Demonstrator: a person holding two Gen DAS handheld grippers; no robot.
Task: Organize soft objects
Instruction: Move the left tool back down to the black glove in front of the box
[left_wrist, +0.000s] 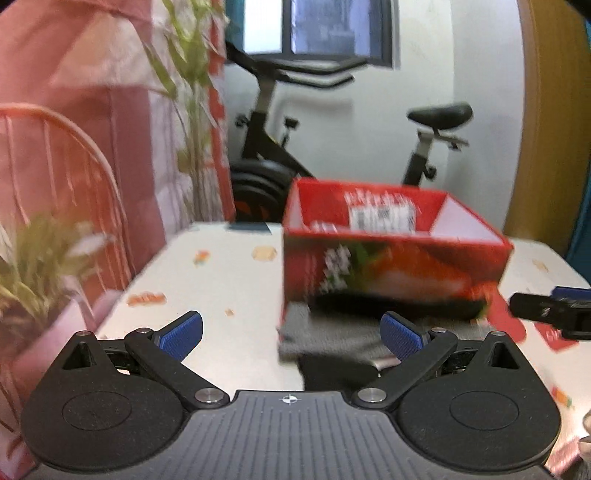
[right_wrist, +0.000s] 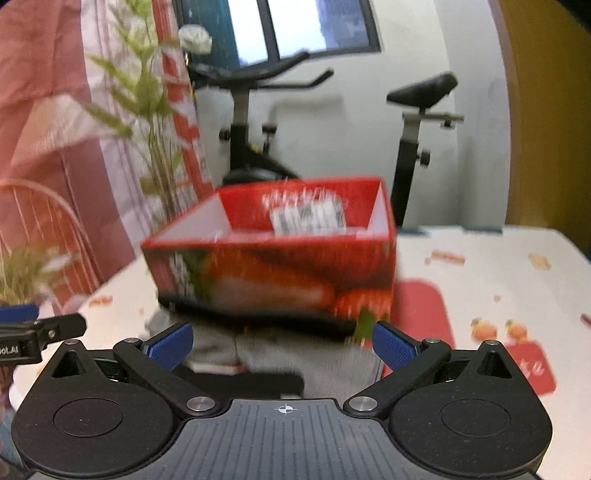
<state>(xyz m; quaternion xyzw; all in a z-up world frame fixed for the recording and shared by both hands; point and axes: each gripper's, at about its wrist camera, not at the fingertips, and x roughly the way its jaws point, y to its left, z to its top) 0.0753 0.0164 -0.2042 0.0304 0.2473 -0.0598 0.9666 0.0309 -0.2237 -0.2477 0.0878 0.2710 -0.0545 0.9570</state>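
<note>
— What did the left wrist camera show?
— The left claw (left_wrist: 291, 334) was spread wide and held nothing. One red box (left_wrist: 391, 254) stood on the table (left_wrist: 229, 280). One grey soft cloth (left_wrist: 332, 338) lay just in front of the box, beside the claw's right pad. The right claw's tip (left_wrist: 543, 308) reached in to the right of the box.
— And the right wrist camera?
— The right claw (right_wrist: 282, 345) was spread as wide, empty too. The same box (right_wrist: 273, 266) was there, with grey cloth (right_wrist: 266, 354) in front of it, between the pads; one piece or more, I couldn't tell.
</note>
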